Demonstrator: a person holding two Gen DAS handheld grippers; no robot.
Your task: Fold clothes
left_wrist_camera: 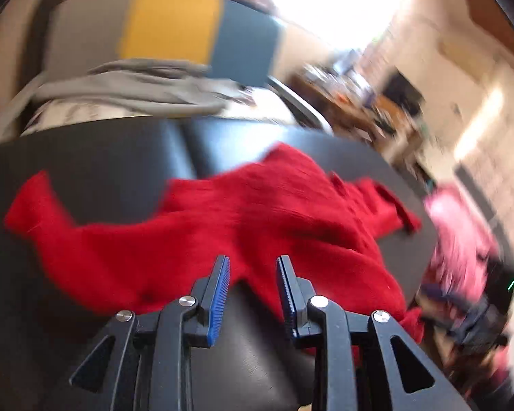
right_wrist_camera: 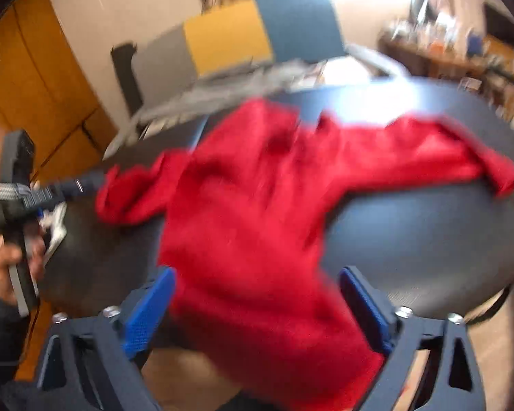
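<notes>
A red garment (left_wrist_camera: 257,212) lies spread and rumpled on the black table (left_wrist_camera: 102,157), one sleeve reaching left. My left gripper (left_wrist_camera: 253,267) hovers at the near edge of the cloth, jaws open with a narrow gap and nothing pinched. In the right wrist view the red garment (right_wrist_camera: 250,212) runs from the black table (right_wrist_camera: 428,233) over its near edge. It passes between the wide-open fingers of my right gripper (right_wrist_camera: 257,281). A hand holds the left gripper (right_wrist_camera: 85,183) at the left, its tip at the sleeve end. Both views are motion-blurred.
A grey garment (left_wrist_camera: 130,89) lies on a surface behind the table, before grey, yellow and blue panels (left_wrist_camera: 171,24). A pink object (left_wrist_camera: 459,233) sits off the table's right side. A cluttered desk (right_wrist_camera: 462,51) stands at the back right. A wooden door (right_wrist_camera: 34,96) is left.
</notes>
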